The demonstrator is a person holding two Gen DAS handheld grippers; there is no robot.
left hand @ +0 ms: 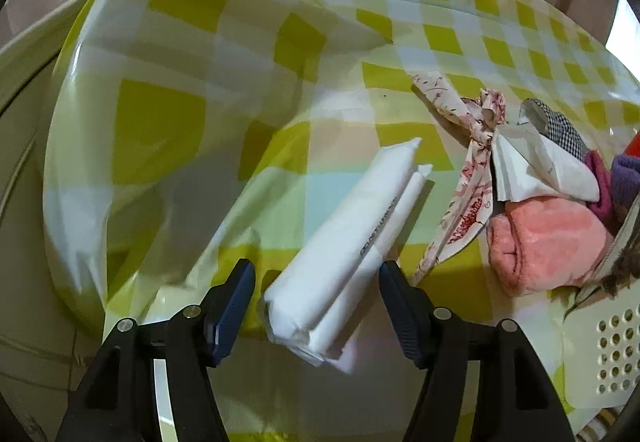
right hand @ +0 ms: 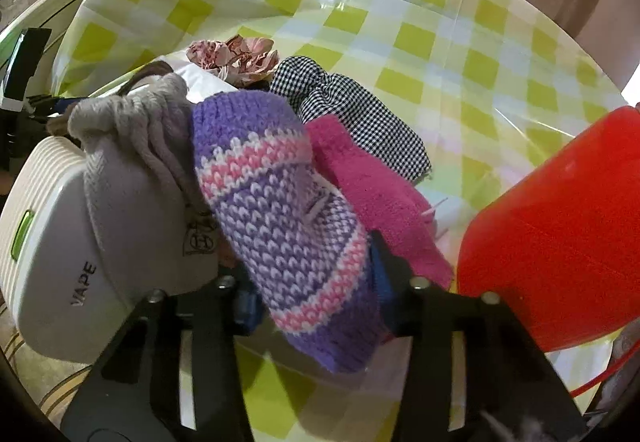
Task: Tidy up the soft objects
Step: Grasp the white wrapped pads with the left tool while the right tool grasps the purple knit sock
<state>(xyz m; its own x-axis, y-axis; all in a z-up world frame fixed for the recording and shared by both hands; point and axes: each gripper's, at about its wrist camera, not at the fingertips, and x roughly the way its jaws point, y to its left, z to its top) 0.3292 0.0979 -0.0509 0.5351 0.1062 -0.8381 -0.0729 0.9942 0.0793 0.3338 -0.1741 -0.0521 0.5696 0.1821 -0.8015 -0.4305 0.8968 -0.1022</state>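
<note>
White tissue pack point(left hand: 344, 254) is seen on the checked tablecloth point(left hand: 168, 130), between the open fingers of the left gripper point(left hand: 317, 306), not pressed by them. Right of the pack, a pink cloth point(left hand: 548, 242) lies. The purple knit sock point(right hand: 280, 218) is clamped by the right gripper point(right hand: 312, 294).

Left hand-held gripper point(left hand: 316, 308) open, blue-padded fingers point(left hand: 232, 306) on either side of a white folded packet point(left hand: 344, 254), pads apart from it. Packet lying slantwise on a desk under a green-and-white checked plastic cloth point(left hand: 180, 90). To the right, a crumpled printed fabric strip point(left hand: 472, 166), white paper point(left hand: 532, 170), black-and-white checked cloth point(left hand: 560, 126), pink plush piece point(left hand: 548, 242), purple knit point(left hand: 626, 178). White perforated basket point(left hand: 608, 354) at lower right edge.
</note>
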